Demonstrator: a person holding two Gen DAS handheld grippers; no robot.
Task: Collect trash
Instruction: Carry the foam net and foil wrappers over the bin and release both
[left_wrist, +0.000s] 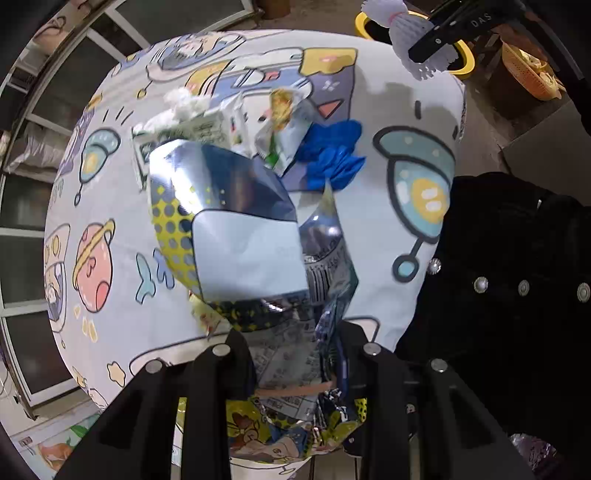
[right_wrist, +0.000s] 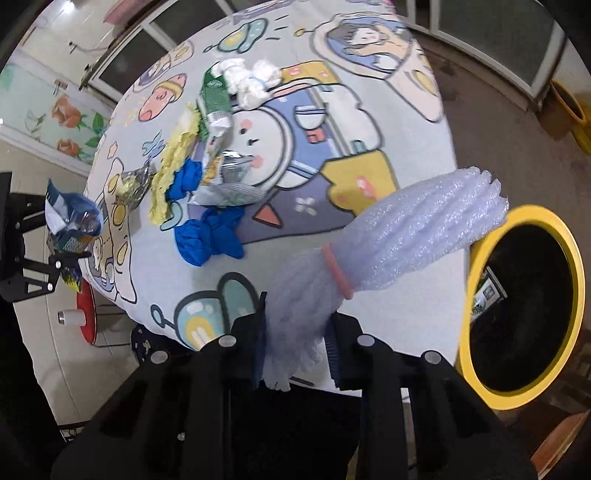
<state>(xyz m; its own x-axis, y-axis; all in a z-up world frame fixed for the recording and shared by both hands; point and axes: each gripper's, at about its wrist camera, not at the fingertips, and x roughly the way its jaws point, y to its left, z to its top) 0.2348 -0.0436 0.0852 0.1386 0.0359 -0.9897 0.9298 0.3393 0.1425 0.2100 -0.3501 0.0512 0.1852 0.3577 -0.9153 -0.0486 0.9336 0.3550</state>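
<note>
My left gripper (left_wrist: 295, 354) is shut on a shiny blue and yellow snack bag (left_wrist: 236, 229), which hangs above the cartoon-print tablecloth (left_wrist: 388, 110). My right gripper (right_wrist: 297, 332) is shut on a white foam net bundle (right_wrist: 388, 251) tied with a pink band, held over the table edge beside a yellow-rimmed bin (right_wrist: 480, 266). On the cloth lie crumpled blue gloves (right_wrist: 207, 236), a snack wrapper (right_wrist: 229, 177), a green carton (right_wrist: 214, 96), white tissue (right_wrist: 251, 81) and a yellow crinkled strip (right_wrist: 173, 162). The right wrist view shows the left gripper (right_wrist: 70, 258) at far left with its bag (right_wrist: 74, 218).
The bin is dark inside with a small box in it. A person's dark studded garment (left_wrist: 517, 277) stands at the table's edge. An orange basket (left_wrist: 532, 74) sits on a brown box. A red stool (right_wrist: 86, 310) stands beyond the table. Windows line the far wall.
</note>
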